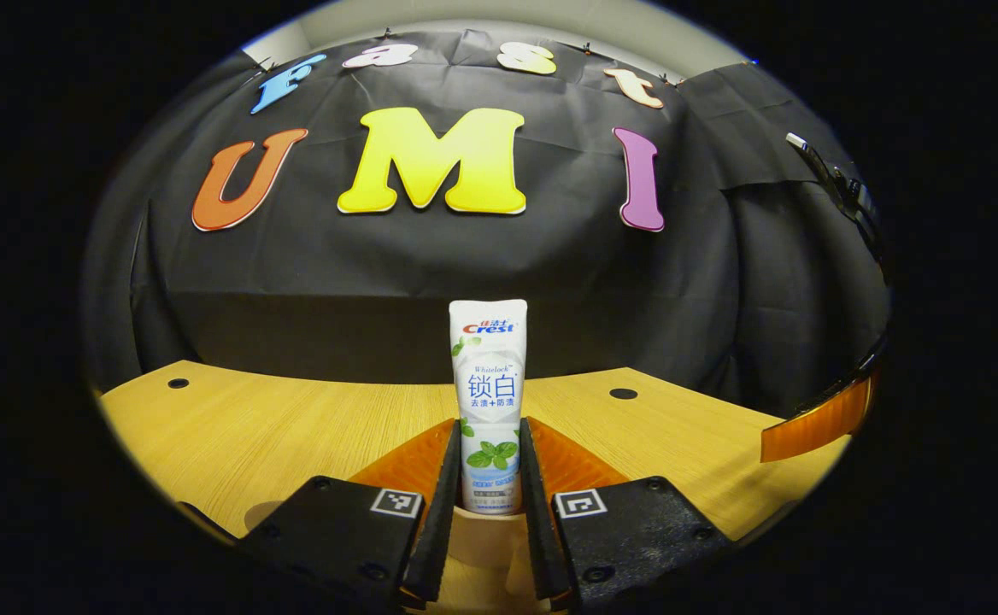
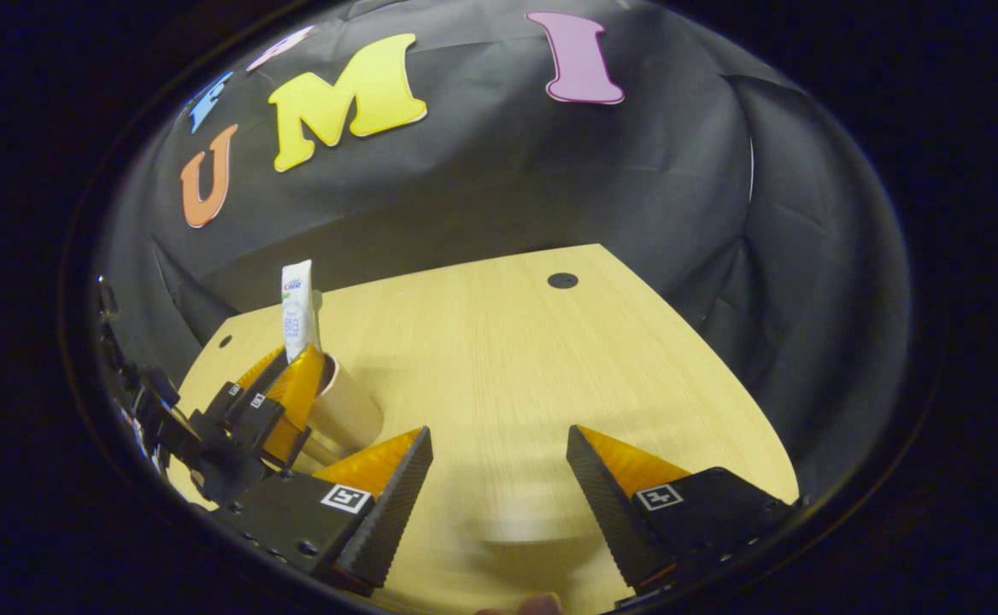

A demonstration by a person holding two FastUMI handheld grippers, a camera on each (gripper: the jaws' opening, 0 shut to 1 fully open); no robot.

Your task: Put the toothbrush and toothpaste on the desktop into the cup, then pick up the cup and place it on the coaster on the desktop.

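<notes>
Left gripper view: left gripper point(image 1: 489, 478) clenching white upright toothpaste tube point(image 1: 489, 401), lowering into tan cup point(image 2: 347, 414) on wooden table point(image 2: 516, 359). Right gripper point(image 2: 499, 487) released, empty. Toothbrush, coaster placement judged outstanding.

The left gripper view looks level and low over the wooden desktop point(image 1: 294, 427) toward the booth's back wall, its camera very near the upright toothpaste point(image 1: 489, 401) that stands between its own fingers; the right gripper view sits higher and tilts down across the desktop, rolled a little, facing the far right corner; both views share the toothpaste and the desktop, and the right gripper view sees the left gripper point(image 2: 290, 376) from the side, near its left edge.
</notes>
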